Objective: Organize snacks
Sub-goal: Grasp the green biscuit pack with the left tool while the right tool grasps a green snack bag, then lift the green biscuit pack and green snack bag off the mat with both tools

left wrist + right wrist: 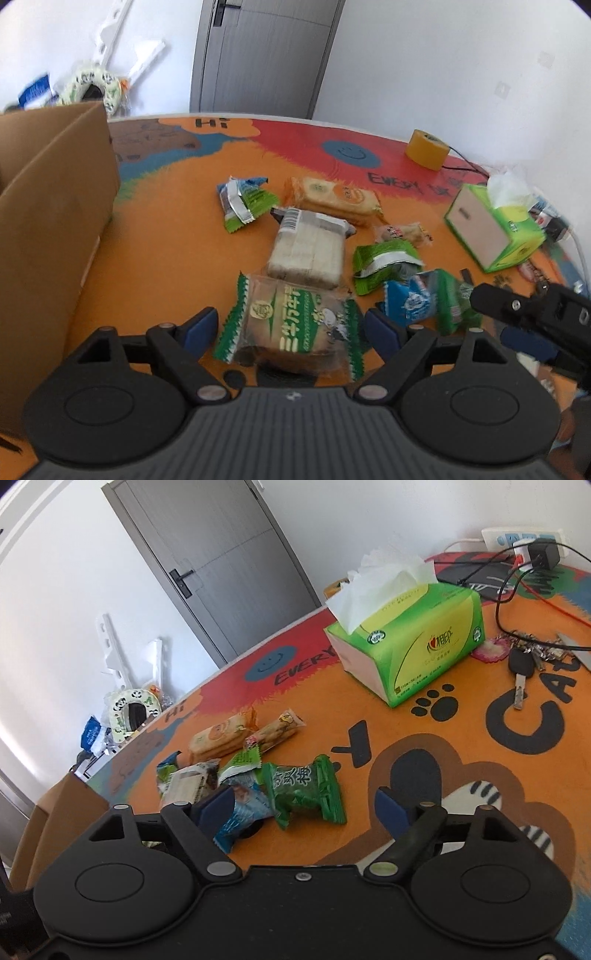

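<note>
Several snack packs lie on the orange table mat. My left gripper (291, 326) is open, its jaws on either side of a green-edged cake pack (291, 325). Beyond it lie a white wafer pack (308, 251), an orange biscuit pack (332, 197) and a green-blue packet (243, 201). My right gripper (306, 805) is open over a green candy packet (306, 788) and a blue packet (243, 812), which touches its left finger. The right gripper also shows in the left wrist view (532, 321).
An open cardboard box (48, 221) stands at the left. A green tissue box (410, 642) stands at the right, with keys (524, 661) and cables beyond. A yellow tape roll (426, 147) sits at the far edge.
</note>
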A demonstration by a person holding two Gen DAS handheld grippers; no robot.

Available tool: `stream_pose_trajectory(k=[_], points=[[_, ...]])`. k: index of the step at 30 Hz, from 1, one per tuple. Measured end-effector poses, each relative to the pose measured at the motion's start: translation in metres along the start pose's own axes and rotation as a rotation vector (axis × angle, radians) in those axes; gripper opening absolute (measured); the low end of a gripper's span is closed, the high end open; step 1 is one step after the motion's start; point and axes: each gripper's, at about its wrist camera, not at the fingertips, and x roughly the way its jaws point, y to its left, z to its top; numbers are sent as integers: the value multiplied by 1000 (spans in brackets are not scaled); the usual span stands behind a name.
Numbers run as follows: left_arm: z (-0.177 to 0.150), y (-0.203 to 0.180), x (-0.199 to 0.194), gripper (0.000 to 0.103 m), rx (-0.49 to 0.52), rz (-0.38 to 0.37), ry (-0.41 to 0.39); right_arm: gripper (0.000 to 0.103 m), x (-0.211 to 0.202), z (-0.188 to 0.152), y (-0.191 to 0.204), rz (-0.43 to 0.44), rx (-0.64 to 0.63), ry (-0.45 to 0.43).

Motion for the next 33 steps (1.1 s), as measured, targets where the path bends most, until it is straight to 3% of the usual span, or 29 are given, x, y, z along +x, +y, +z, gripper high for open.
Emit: stream_pose_trajectory(k=[2,6,9,12,14,16,20,23,25,33], points=[[-1,-1,0,81,3,13,-11,80,7,1,2,-5,-7,9],[0,1,-2,62,13,38,-22,77,17,2,7,-9,-23,22],[1,6,-3,55,-5,33,-25,74,21,1,12,-35,-45,16],[0,7,-5,52,-18,35,-36,60,23,0,16,-50,-60,13],[1,8,-6,51,-20,27,-37,44,22,0,15,-51,-58,16],[1,10,-9,49,-29,17,-39,40,18,-1,11,-30,-43,20],[-2,13,-17,44,-37,-4,-45,38,9,-7,8,-27,-31,12],[-5,15,-23,37,-41,-21,-52,38,-1,-12,8,-22,-27,6],[-6,16,-27,26,-43,-31,-58,38,-9,-16,11,-21,-33,-7],[-13,25,-47,13,-69,-85,-84,38,-31,-29,18,-20,-36,-28]])
